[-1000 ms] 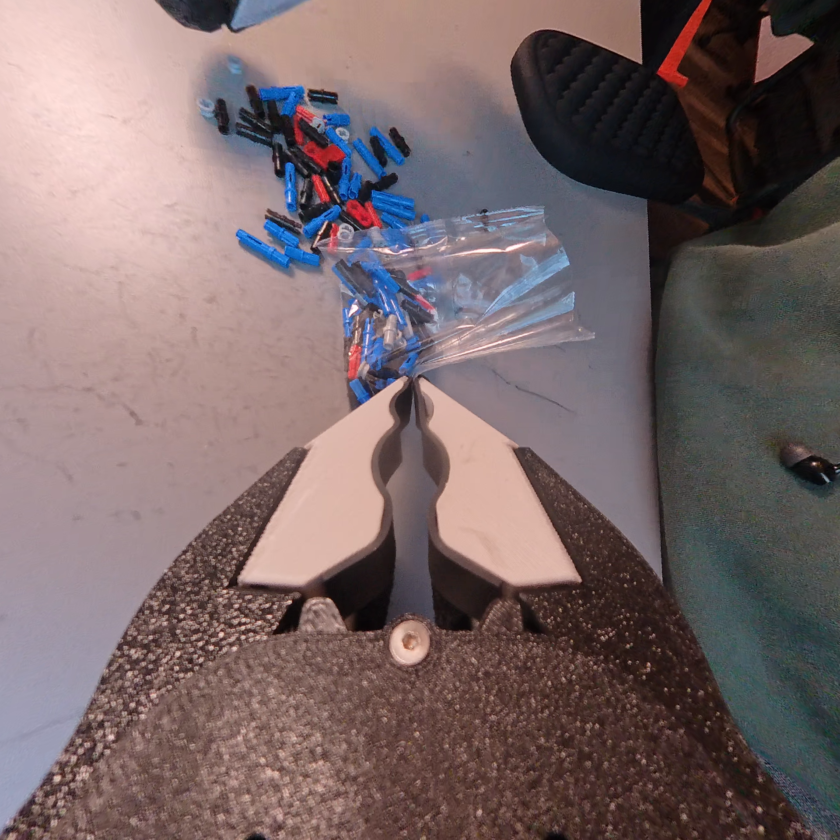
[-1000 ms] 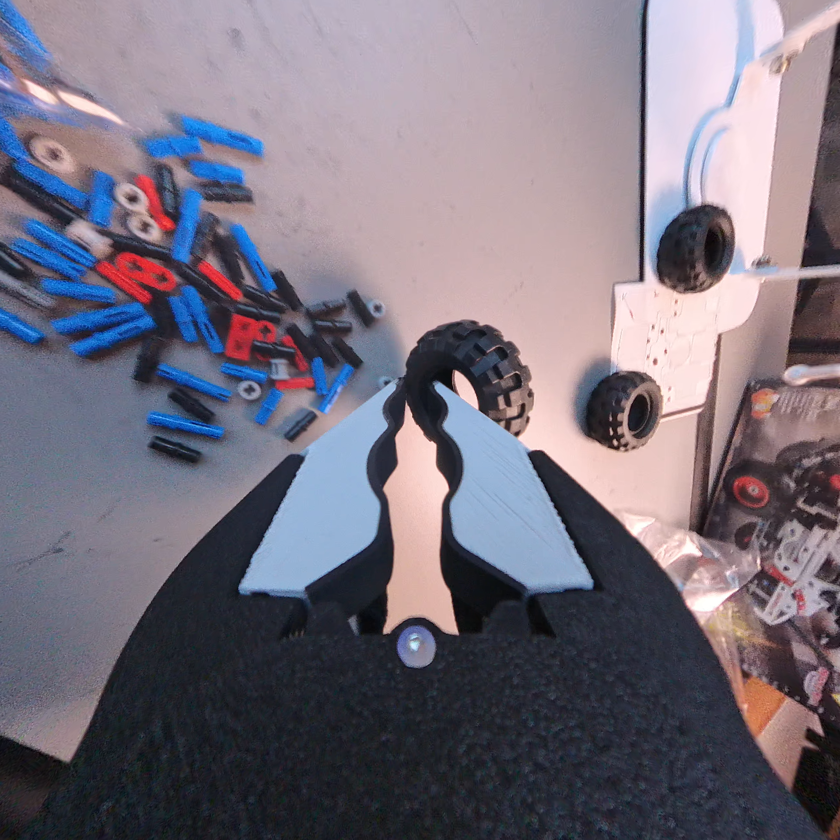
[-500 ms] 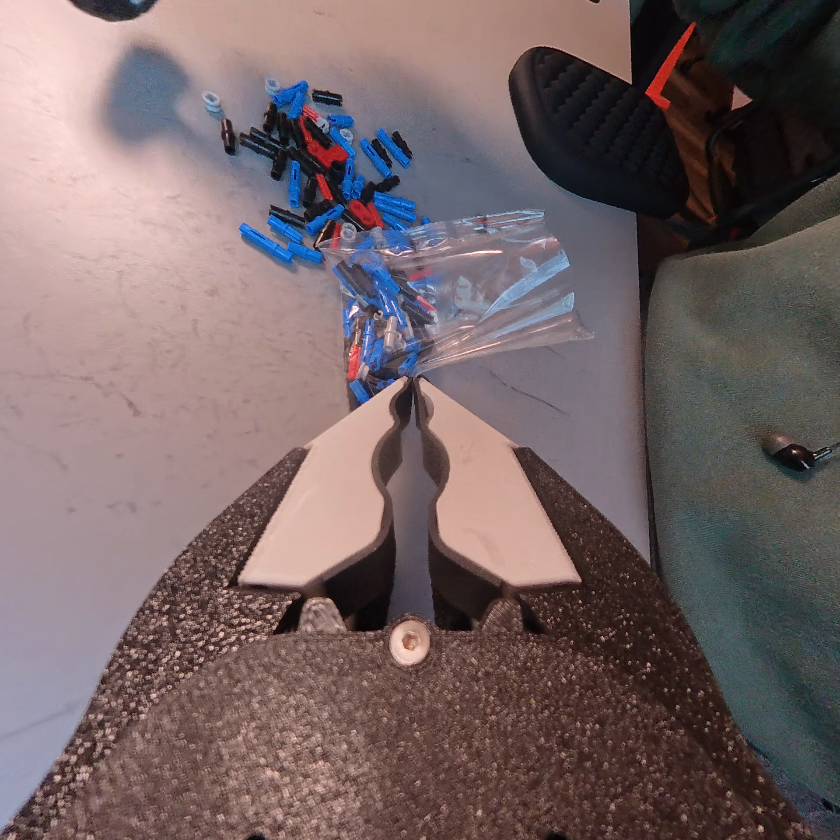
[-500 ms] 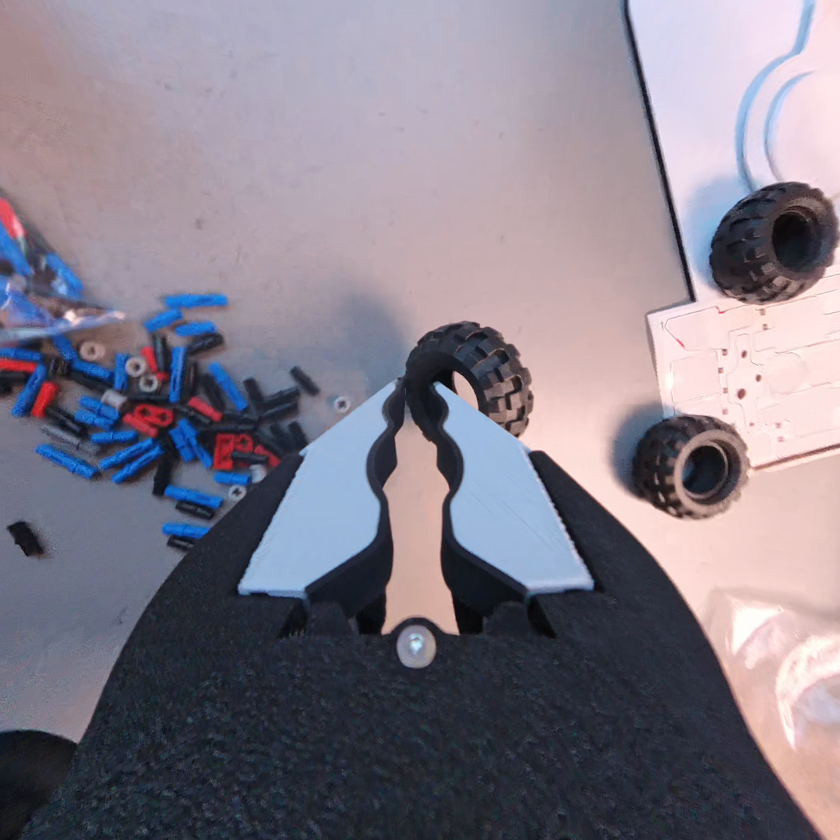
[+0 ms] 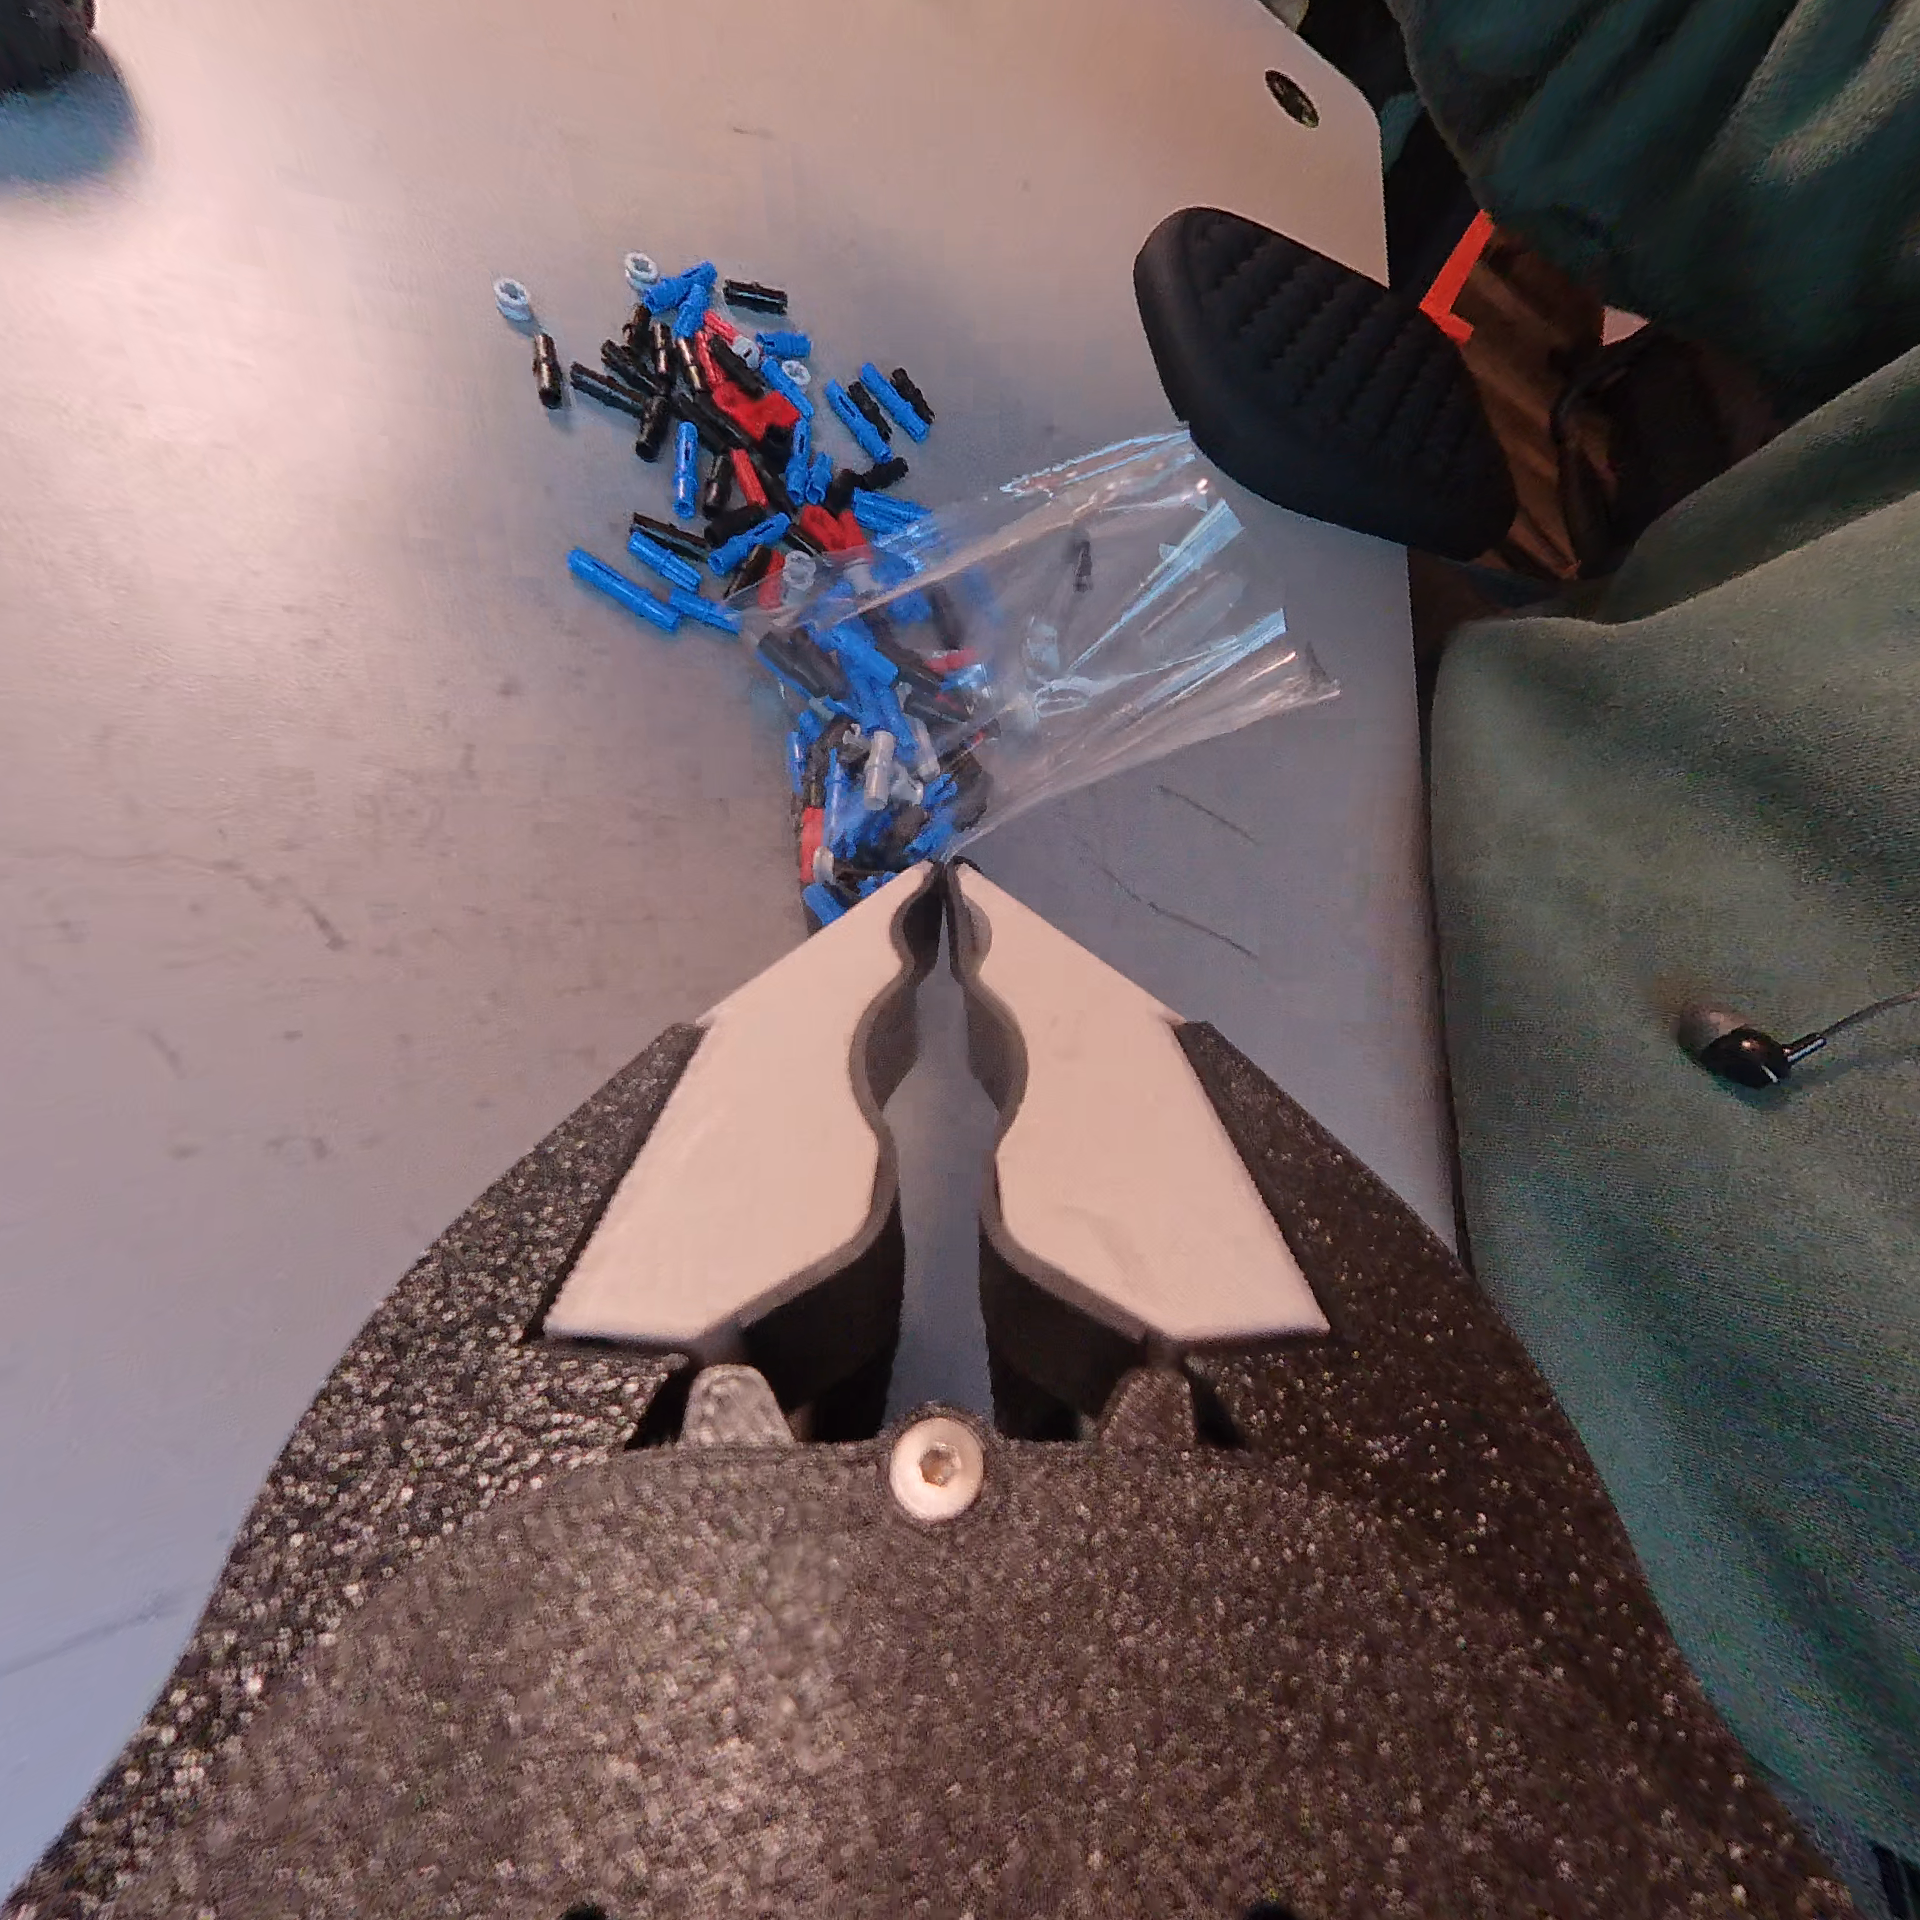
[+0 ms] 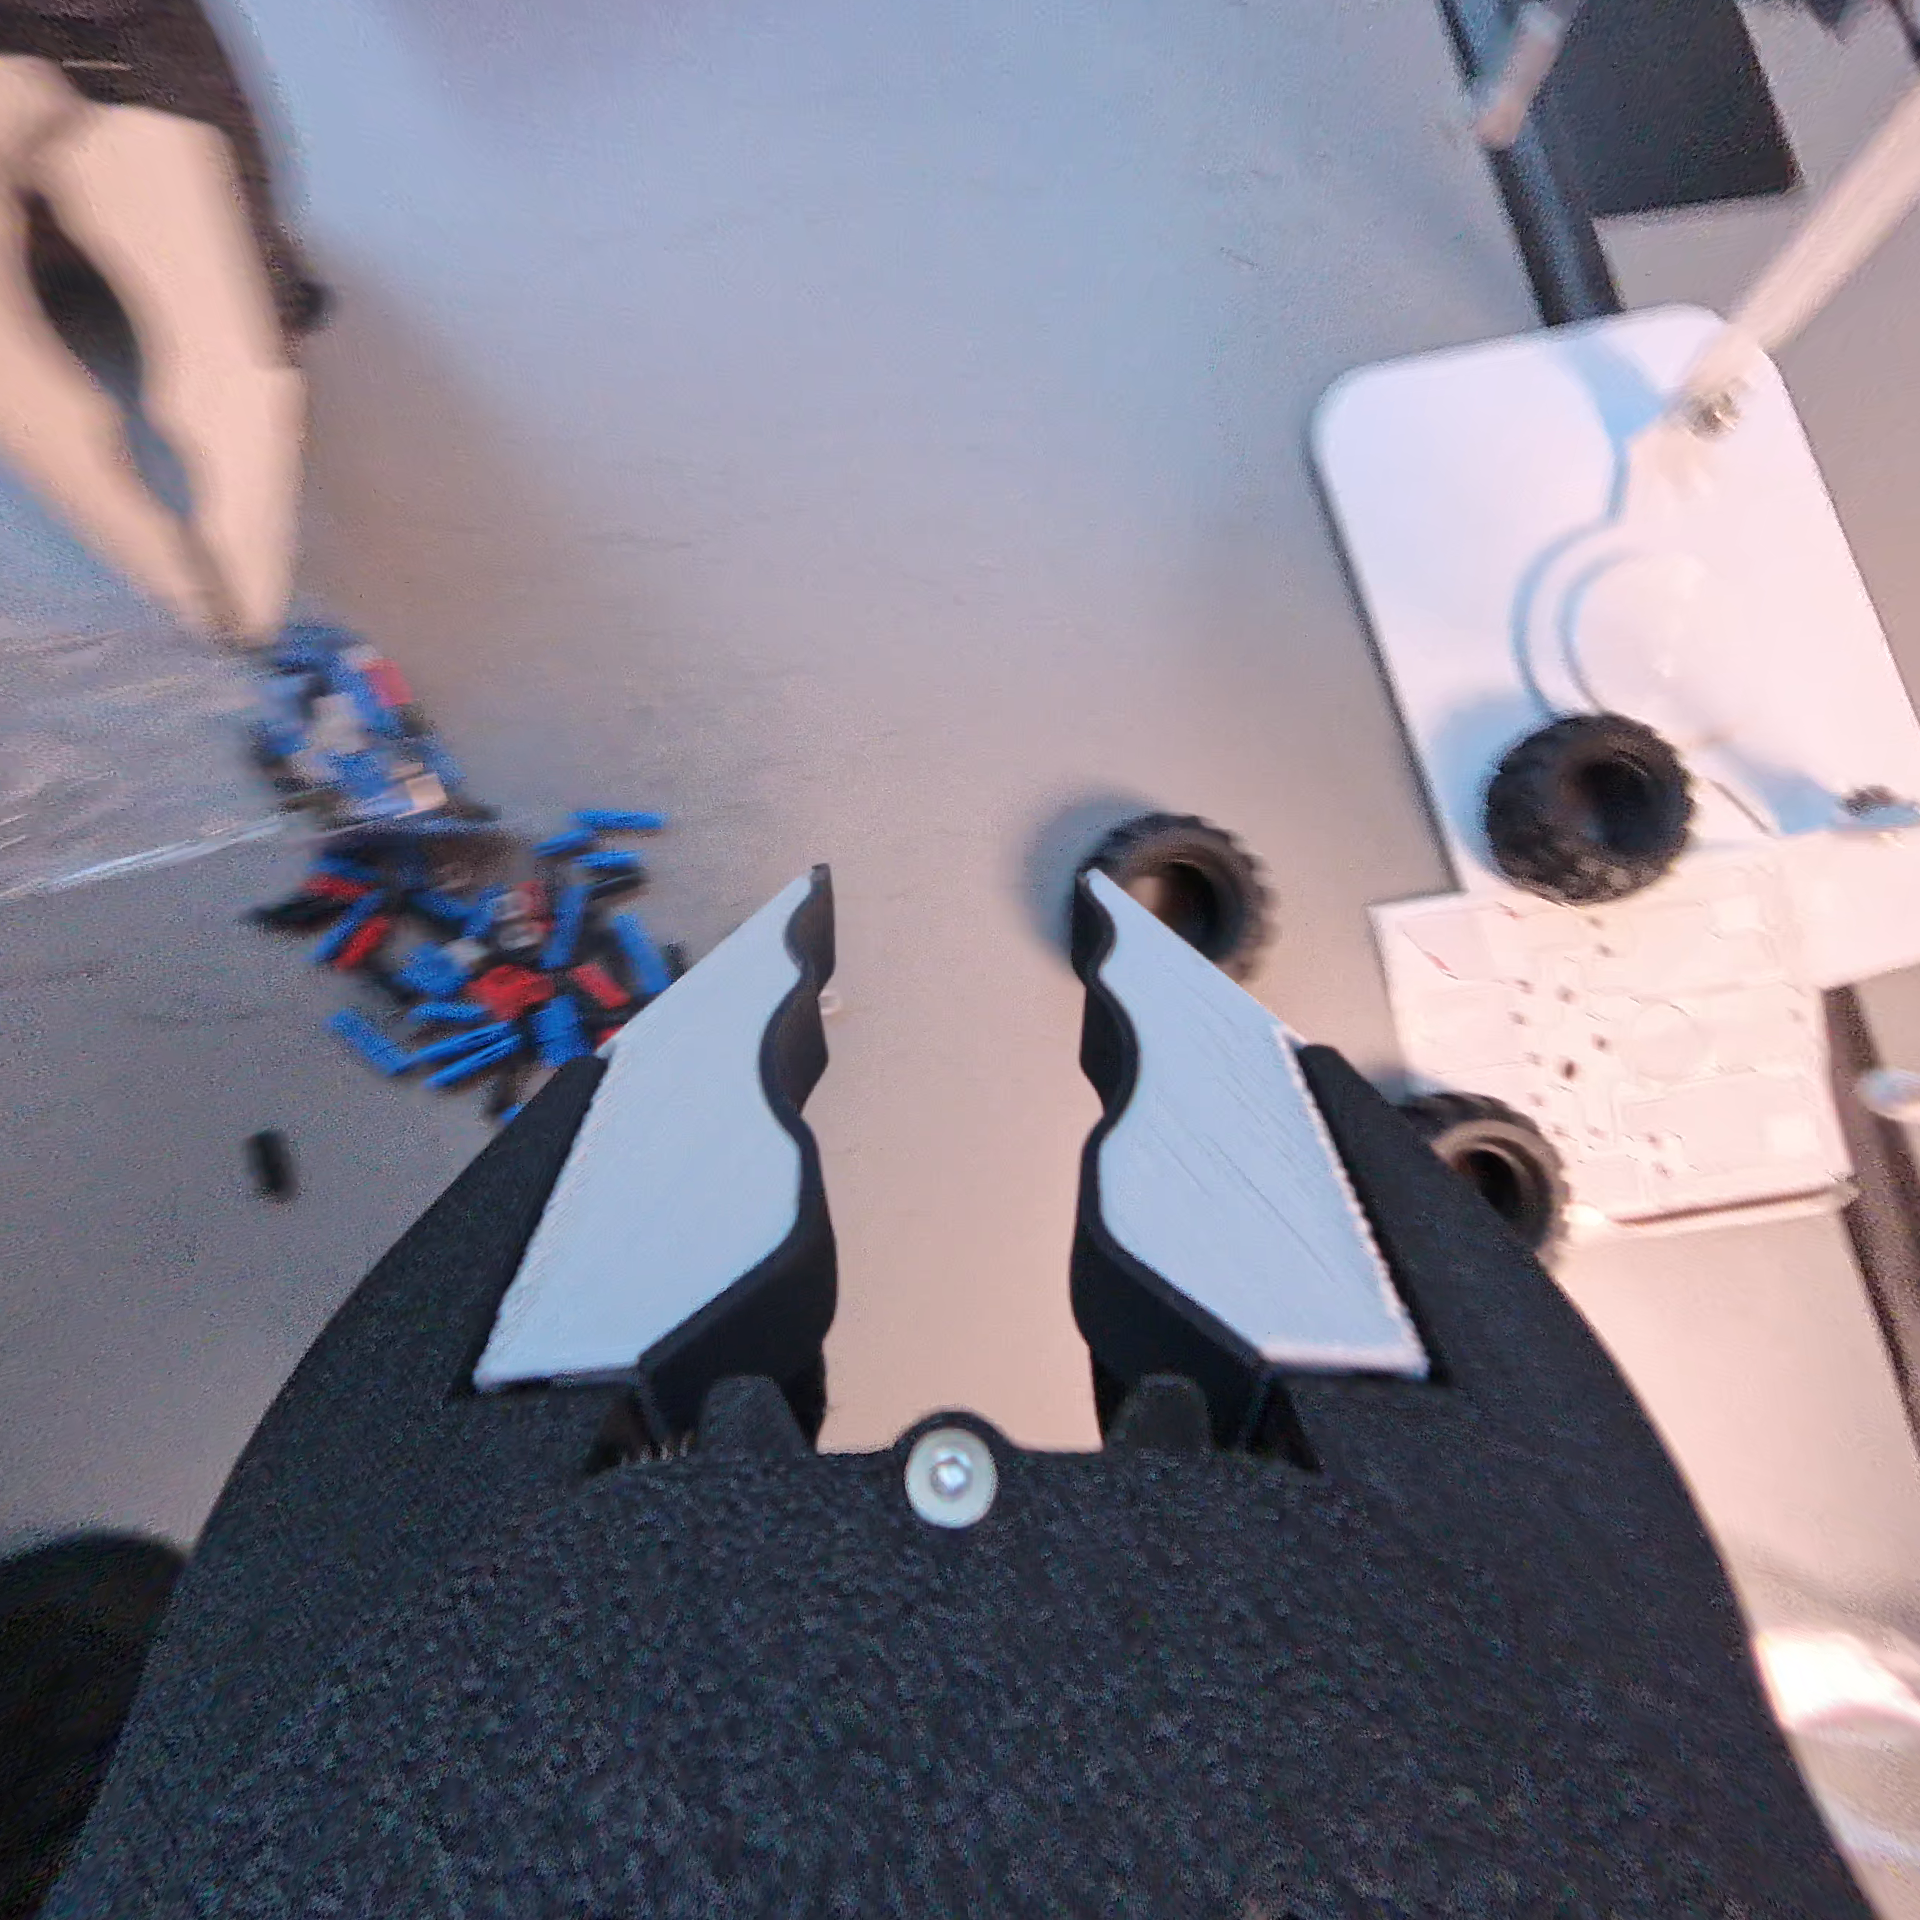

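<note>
left gripper (image 5: 943,878) is pinched tight on a corner of the clear bag (image 5: 1049,665), near the tabletop's (image 5: 312,831) right edge. the bag is partly full of blue, black and red pegs, with a loose pile of pegs (image 5: 727,416) spilled just beyond its mouth. right gripper (image 6: 951,904) is spread wide and empty — a black tyre (image 6: 1179,894) rests on the tabletop just past its right fingertip. two more tyres sit near the white plate (image 6: 1558,540). risk: a tug on that bag corner could scatter more pegs — the tyre might roll.
</note>
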Motion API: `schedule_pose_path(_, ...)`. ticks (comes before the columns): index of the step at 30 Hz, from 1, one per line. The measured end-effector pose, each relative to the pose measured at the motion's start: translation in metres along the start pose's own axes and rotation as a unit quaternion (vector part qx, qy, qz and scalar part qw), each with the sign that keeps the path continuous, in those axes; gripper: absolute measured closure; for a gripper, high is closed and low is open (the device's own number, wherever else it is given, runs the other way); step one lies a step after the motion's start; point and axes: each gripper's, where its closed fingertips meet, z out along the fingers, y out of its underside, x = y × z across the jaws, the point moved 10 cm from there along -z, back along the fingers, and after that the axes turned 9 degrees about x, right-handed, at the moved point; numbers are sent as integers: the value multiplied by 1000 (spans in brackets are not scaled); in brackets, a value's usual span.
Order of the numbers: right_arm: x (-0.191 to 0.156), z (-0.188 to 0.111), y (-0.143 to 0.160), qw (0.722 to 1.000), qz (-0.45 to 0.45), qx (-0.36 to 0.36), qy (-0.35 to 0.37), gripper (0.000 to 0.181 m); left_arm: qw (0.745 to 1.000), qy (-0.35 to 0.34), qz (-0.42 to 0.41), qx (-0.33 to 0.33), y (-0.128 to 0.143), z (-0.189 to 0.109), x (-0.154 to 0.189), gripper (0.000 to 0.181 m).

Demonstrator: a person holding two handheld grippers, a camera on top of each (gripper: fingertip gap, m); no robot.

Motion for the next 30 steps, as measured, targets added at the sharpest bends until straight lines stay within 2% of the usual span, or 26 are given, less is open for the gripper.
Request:
schedule_pose_path(2, -49, -14, 13, 997, -42, 39, -60, 128, 1000, 1, 0, 4, -1, -1, 0, 181)
schedule_pose_path(4, -95, -13, 29, 990, -76, 68, -97, 124, 1000, 4, -2, 10, -2, -1, -1, 181)
schedule_pose_path(6, -128, 2, 38, 986, -116, 89, -86, 119, 1000, 6, -6, 12, -2, -2, -2, 181)
schedule_pose_path(8, -145, 19, 34, 979, -150, 123, -59, 119, 1000, 5, -1, 15, -1, -2, -3, 181)
schedule_pose_path(9, -149, 26, 30, 976, -162, 138, -52, 128, 1000, 4, 1, 17, -2, -2, -3, 181)
schedule_pose_path(10, -150, 32, 26, 972, -175, 149, -47, 149, 1000, 2, 2, 19, -2, -2, -4, 181)
schedule_pose_path(12, -149, 34, 21, 971, -180, 148, -61, 170, 1000, -5, -1, 27, -2, -5, -5, 181)
schedule_pose_path(15, -145, 21, 11, 979, -102, 160, -78, 179, 998, 11, 10, 53, -5, -11, -1, 181)
schedule_pose_path(18, -151, 5, 6, 976, 56, 157, -137, 179, 995, 66, 41, 68, -6, -15, 15, 181)
schedule_pose_path(21, -161, 4, 21, 960, 163, 149, -170, 179, 991, 79, 102, 24, 0, -8, 30, 181)
schedule_pose_path(23, -164, 12, 35, 965, 169, 134, -150, 179, 989, 70, 127, -21, 5, 3, 35, 175)
schedule_pose_path(25, -167, 14, 39, 957, 180, 156, -165, 179, 988, 53, 137, -50, 8, 11, 35, 162)
schedule_pose_path(28, -165, 12, 37, 961, 160, 171, -149, 173, 988, 34, 143, -52, 7, 17, 34, 155)
schedule_pose_path(30, -165, 10, 37, 965, 136, 178, -133, 168, 989, 36, 141, -35, 3, 18, 36, 161)
